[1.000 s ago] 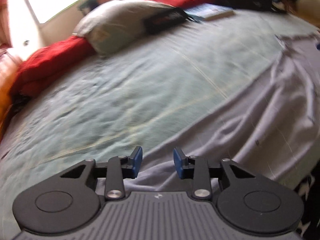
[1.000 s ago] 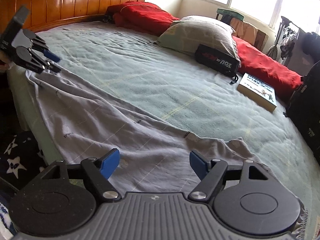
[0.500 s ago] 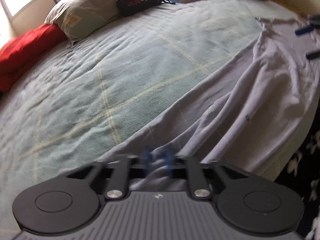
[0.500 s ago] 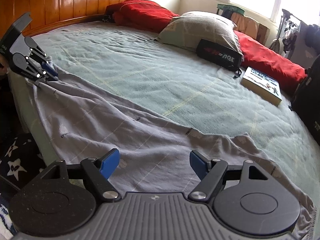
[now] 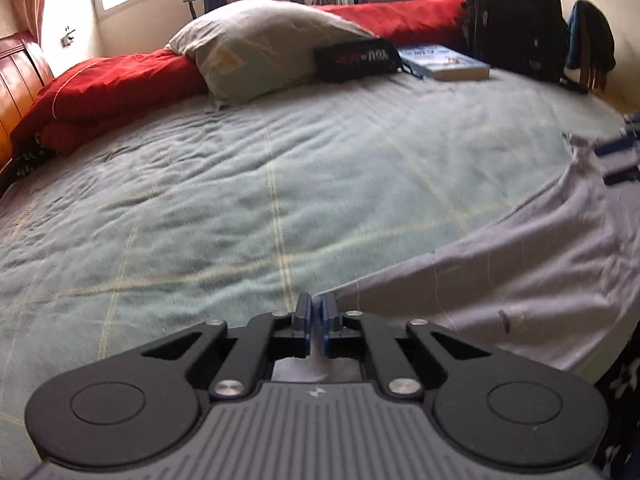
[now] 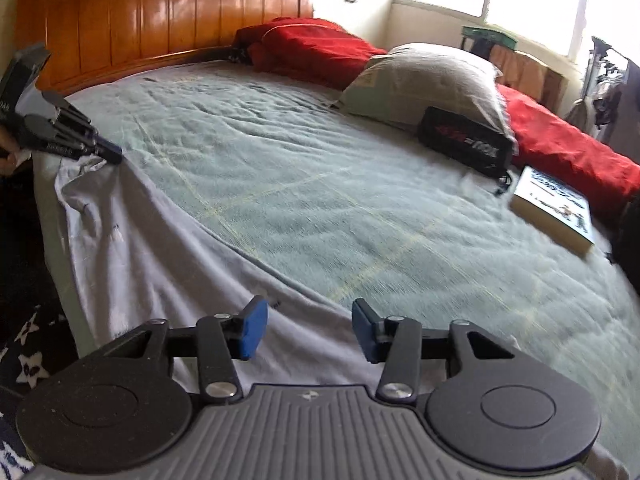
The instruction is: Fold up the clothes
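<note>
A pale grey-lilac garment [image 5: 532,280] lies stretched along the near edge of the green bed [image 5: 280,184]. My left gripper [image 5: 315,326] is shut on one end of the garment, cloth pinched between its blue pads. It also shows in the right wrist view [image 6: 106,150] at the far left, holding that corner. My right gripper [image 6: 306,328] is open, its blue pads spread over the other end of the garment [image 6: 168,264]. It shows at the right edge of the left wrist view [image 5: 618,162].
A grey pillow [image 6: 428,80], a black pouch [image 6: 464,142] and a book [image 6: 560,208] lie at the far side of the bed. Red bedding [image 6: 316,50] runs along the wall. The wooden headboard [image 6: 160,16] stands at the left. A black backpack [image 5: 516,16] sits at the foot end.
My left gripper has closed on the garment's end and turned toward the pillows. My right gripper has narrowed a little and moved closer over the cloth.
</note>
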